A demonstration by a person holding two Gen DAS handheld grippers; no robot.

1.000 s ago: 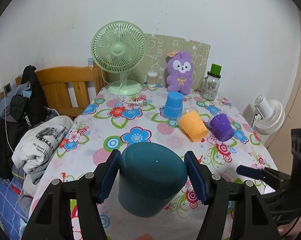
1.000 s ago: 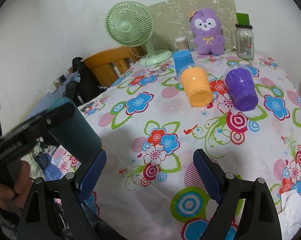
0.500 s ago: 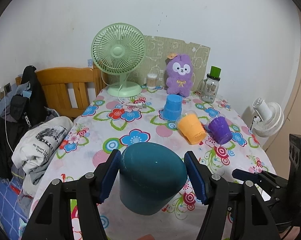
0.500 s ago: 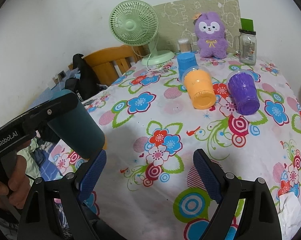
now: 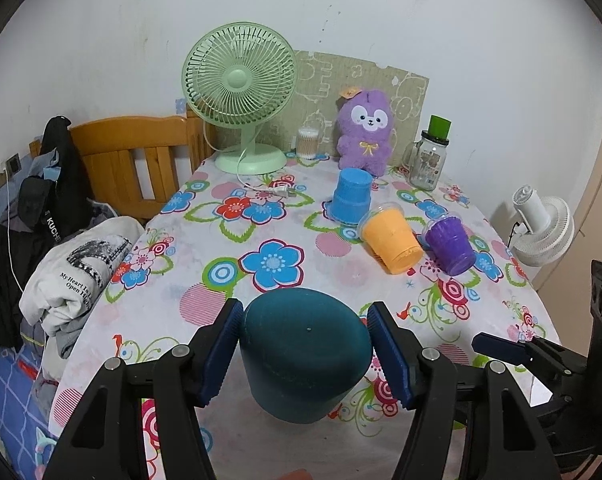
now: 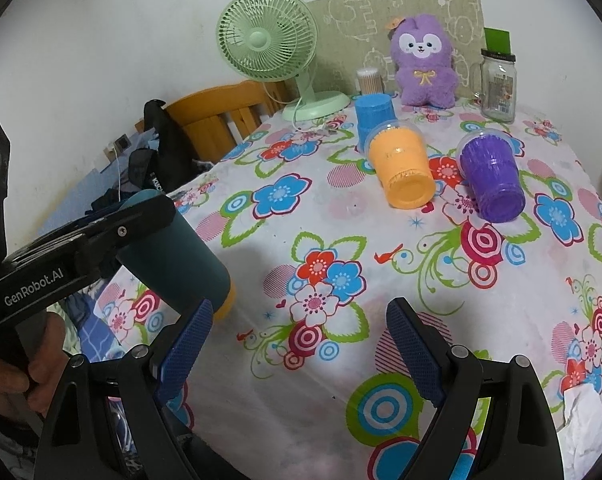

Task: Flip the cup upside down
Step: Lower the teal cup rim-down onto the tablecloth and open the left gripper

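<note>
My left gripper (image 5: 305, 354) is shut on a dark teal cup (image 5: 303, 354). The cup is held bottom up, its mouth pointing down and forward, just above the flowered tablecloth (image 5: 229, 272) near the front edge. In the right wrist view the teal cup (image 6: 177, 256) shows at the left with an orange rim or lining at its mouth, held by the left gripper's fingers (image 6: 113, 232). My right gripper (image 6: 301, 356) is open and empty over the cloth, to the right of the cup.
A blue cup (image 5: 351, 196) stands upside down; an orange cup (image 5: 393, 242) and a purple cup (image 5: 449, 246) lie on their sides. A green fan (image 5: 241, 92), plush toy (image 5: 365, 132) and glass jar (image 5: 429, 156) stand at the back. A wooden chair (image 5: 133, 152) with clothes stands left.
The left gripper has drawn back and lifted slightly with the teal cup still held; the table objects look farther away. The right gripper has barely moved.
</note>
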